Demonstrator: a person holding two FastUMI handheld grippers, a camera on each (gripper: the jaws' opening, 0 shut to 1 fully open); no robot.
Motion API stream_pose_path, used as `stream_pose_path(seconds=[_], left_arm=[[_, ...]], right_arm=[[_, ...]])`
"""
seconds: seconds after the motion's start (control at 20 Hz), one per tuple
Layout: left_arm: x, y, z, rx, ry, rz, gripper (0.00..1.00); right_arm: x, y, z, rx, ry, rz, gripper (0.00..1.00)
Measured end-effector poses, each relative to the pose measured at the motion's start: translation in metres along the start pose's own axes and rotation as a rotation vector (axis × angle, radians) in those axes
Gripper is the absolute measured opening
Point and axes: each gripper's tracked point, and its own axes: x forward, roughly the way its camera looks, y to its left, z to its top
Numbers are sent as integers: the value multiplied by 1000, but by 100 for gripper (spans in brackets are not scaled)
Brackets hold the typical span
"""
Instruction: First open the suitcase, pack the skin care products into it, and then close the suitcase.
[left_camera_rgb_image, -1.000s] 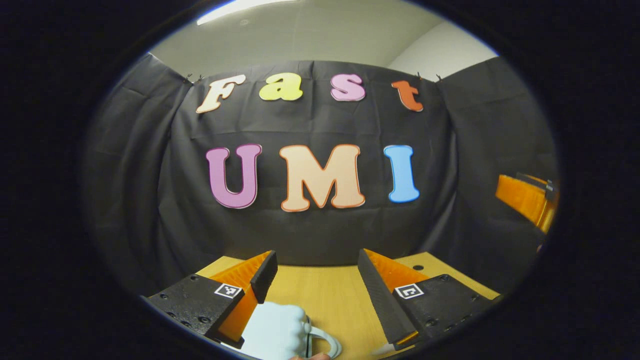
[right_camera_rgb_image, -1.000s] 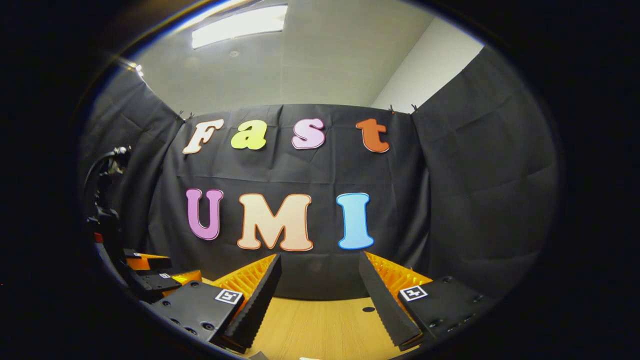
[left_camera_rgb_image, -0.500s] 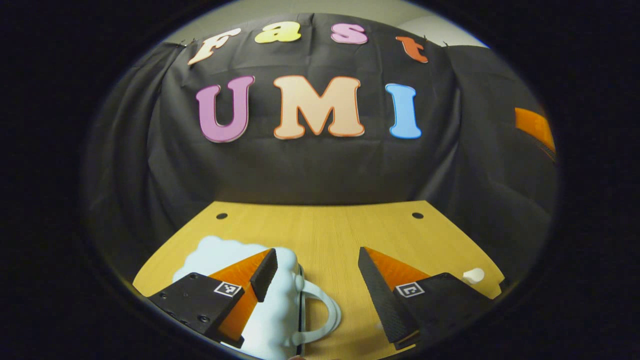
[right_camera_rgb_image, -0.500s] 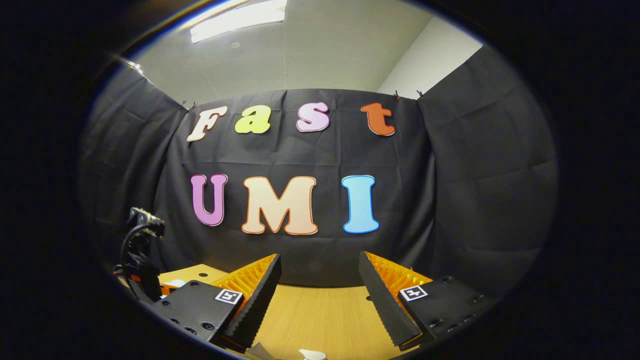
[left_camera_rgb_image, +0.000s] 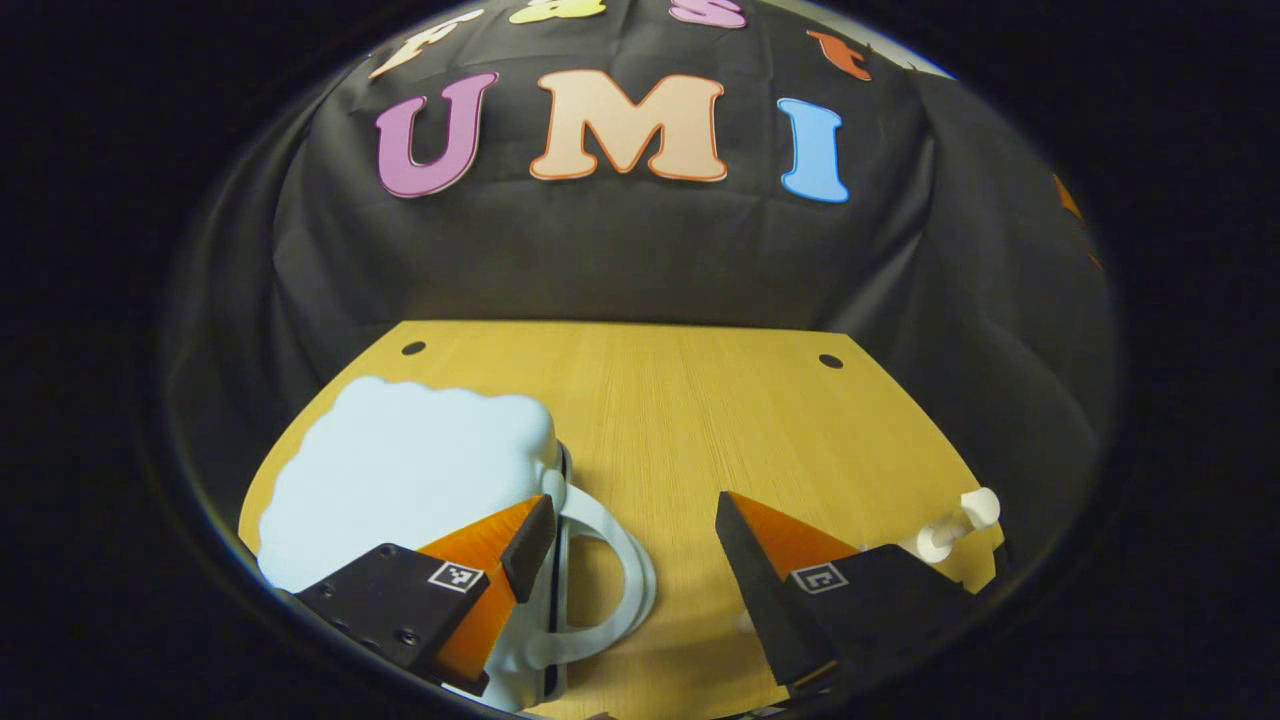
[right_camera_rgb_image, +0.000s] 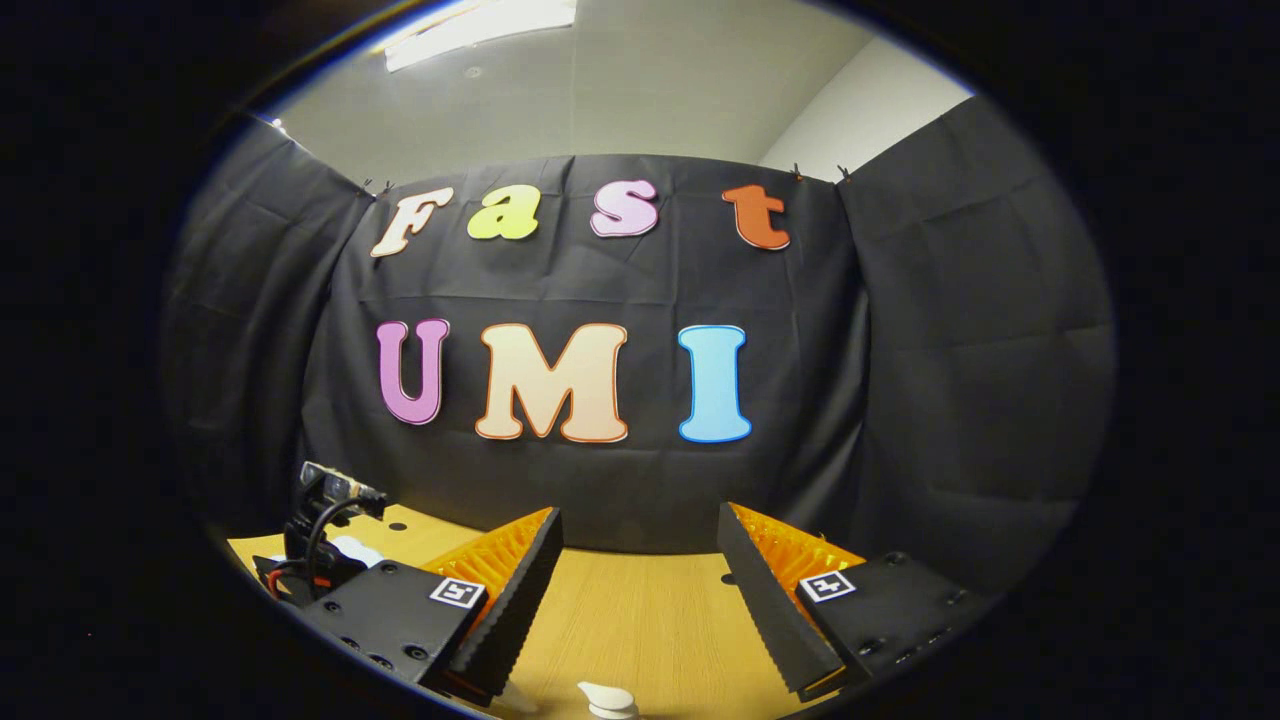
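A pale blue, cloud-shaped suitcase (left_camera_rgb_image: 400, 470) lies closed on the wooden table (left_camera_rgb_image: 700, 420), its loop handle (left_camera_rgb_image: 625, 570) pointing right. My left gripper (left_camera_rgb_image: 632, 510) hovers open over the handle side; its left finger overlaps the case's near edge, and the jaws hold nothing. A white pump bottle (left_camera_rgb_image: 955, 525) pokes up at the table's right edge, behind the right finger. In the right gripper view my right gripper (right_camera_rgb_image: 640, 520) is open and empty above the table (right_camera_rgb_image: 640, 620), with a white pump top (right_camera_rgb_image: 605, 697) just below its jaws.
Black cloth walls close the table in at the back and both sides. Two small holes (left_camera_rgb_image: 830, 361) mark the table's far corners. The left gripper's camera mount and cables (right_camera_rgb_image: 325, 520) stand at the left of the right gripper view.
The left gripper has tipped downward, bringing the whole suitcase, more table and the pump bottle into its view. The right gripper tipped down slightly, and the pump top rose into its view.
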Motion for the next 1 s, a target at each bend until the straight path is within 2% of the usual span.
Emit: stream_pose_path(seconds=[0.35, 0.45, 0.7, 0.75, 0.8, 0.85, 0.9, 0.95, 1.0], left_arm=[[24, -1, -41, 9, 172, 37, 95], [30, -5, -46, 8, 208, 37, 87], [43, -7, -59, -33, 270, 25, 85], [41, -1, -59, -27, 272, 45, 69], [43, 5, -60, -24, 272, 60, 58], [44, 11, -61, -26, 277, 68, 41], [43, 11, -63, -42, 284, 58, 32], [43, 10, -64, -57, 301, 47, 16], [43, 11, -65, -53, 317, 35, 13]], right_arm=[[1, -6, -12, 6, 28, -4, 96], [2, -7, -13, 10, 31, -2, 98], [4, -7, -18, -1, 35, 2, 96], [4, -7, -20, -2, 37, 2, 96], [4, -8, -21, -1, 40, 1, 98], [6, -8, -22, 3, 42, -1, 98], [6, -8, -24, 7, 44, -1, 98], [7, -7, -24, 9, 45, 1, 98], [8, -6, -24, 9, 44, 2, 96]])
